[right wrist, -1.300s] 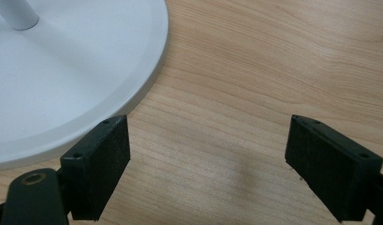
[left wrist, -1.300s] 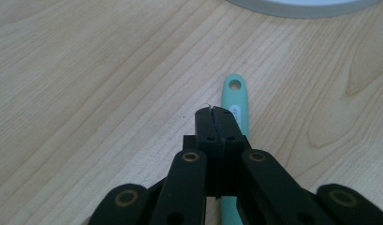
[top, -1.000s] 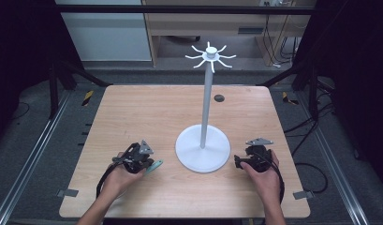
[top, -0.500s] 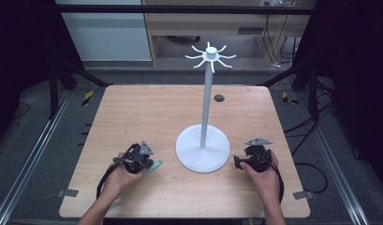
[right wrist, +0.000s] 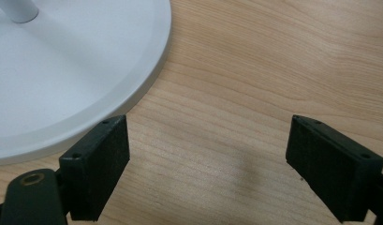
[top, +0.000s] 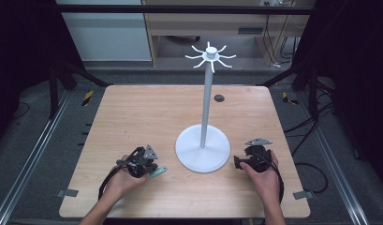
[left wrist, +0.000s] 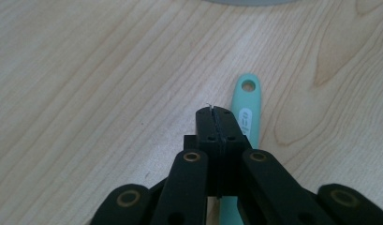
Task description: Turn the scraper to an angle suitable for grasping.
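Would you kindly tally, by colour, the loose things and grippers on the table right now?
White: 1, the hook stand.
Mint green: 1, the handled utensil lying beside the shut left gripper.
Black: 2, the left gripper and the open right gripper.
Total: 4.

A pale wooden table [top: 133, 112] is seen; a white hook stand [top: 202, 150] is planted right of centre, and a mint-green handle [top: 157, 172] lies near the front edge.

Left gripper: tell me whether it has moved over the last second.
No. The left gripper sits at the same spot beside the white stand base, its fingers shut next to the green handle.
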A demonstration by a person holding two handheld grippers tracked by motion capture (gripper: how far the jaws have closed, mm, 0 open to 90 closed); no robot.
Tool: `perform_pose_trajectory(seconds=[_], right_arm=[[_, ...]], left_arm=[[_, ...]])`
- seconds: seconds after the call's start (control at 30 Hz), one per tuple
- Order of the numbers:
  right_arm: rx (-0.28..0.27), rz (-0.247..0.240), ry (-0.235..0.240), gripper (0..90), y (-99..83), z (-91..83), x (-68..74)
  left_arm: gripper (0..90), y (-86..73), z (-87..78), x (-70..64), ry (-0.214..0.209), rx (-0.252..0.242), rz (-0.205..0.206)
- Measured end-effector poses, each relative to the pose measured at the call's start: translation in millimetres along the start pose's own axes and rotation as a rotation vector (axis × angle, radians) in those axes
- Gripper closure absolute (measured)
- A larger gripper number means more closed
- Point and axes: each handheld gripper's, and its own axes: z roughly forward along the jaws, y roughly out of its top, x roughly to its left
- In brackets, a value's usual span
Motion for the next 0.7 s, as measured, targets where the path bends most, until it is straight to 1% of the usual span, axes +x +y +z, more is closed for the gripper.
perform_pose_trajectory(seconds=[0.07, 0.13, 0.17, 0.27, 0.3, 0.37, 0.43, 0.53, 0.57, 0.63, 0.7], right_arm=[[-0.001, -0.003, 0.0, 13.9, -0.2, 0.1, -0.7], [0.001, 0.0, 0.0, 13.9, -0.3, 0.3, -0.7], [0.002, 0.003, 0.0, 13.9, -0.1, 0.4, -0.6], [0.004, 0.0, 0.0, 13.9, -0.1, 0.6, -0.2], [0.004, -0.001, -0.001, 13.9, -0.1, 0.7, 0.0], [0.005, 0.002, -0.002, 13.9, 0.0, 0.2, 0.4], [0.003, 0.001, 0.0, 13.9, -0.1, -0.2, 0.4], [-0.001, 0.003, 0.003, 13.9, -0.2, -0.1, -0.3], [-0.001, 0.003, 0.004, 13.9, -0.1, -0.1, -0.5], [-0.001, 0.005, 0.006, 13.9, 0.0, 0.0, -0.5], [-0.003, 0.006, 0.009, 13.9, 0.1, -0.1, -0.3]], left_arm=[[90.0, 2.6, -4.8, 0.0, -0.001, -0.019, -0.006], [90.0, 5.8, -10.3, -0.4, -0.005, -0.021, 0.003], [90.0, 7.0, -11.8, -0.8, -0.008, -0.014, 0.011], [90.0, 10.5, -12.2, -2.6, -0.014, 0.007, 0.019], [88.5, 11.4, -12.3, -2.3, -0.017, 0.022, 0.03], [86.1, 14.6, -12.1, -3.0, -0.014, 0.046, 0.036], [82.7, 18.0, -12.4, -3.1, -0.016, 0.071, 0.047], [75.2, 23.0, -12.6, -6.2, 0.0, 0.088, 0.055], [72.6, 24.7, -12.6, -7.0, 0.005, 0.097, 0.062], [66.4, 27.5, -11.5, -8.9, 0.01, 0.111, 0.062], [60.5, 30.4, -10.4, -10.5, 0.013, 0.137, 0.075]])
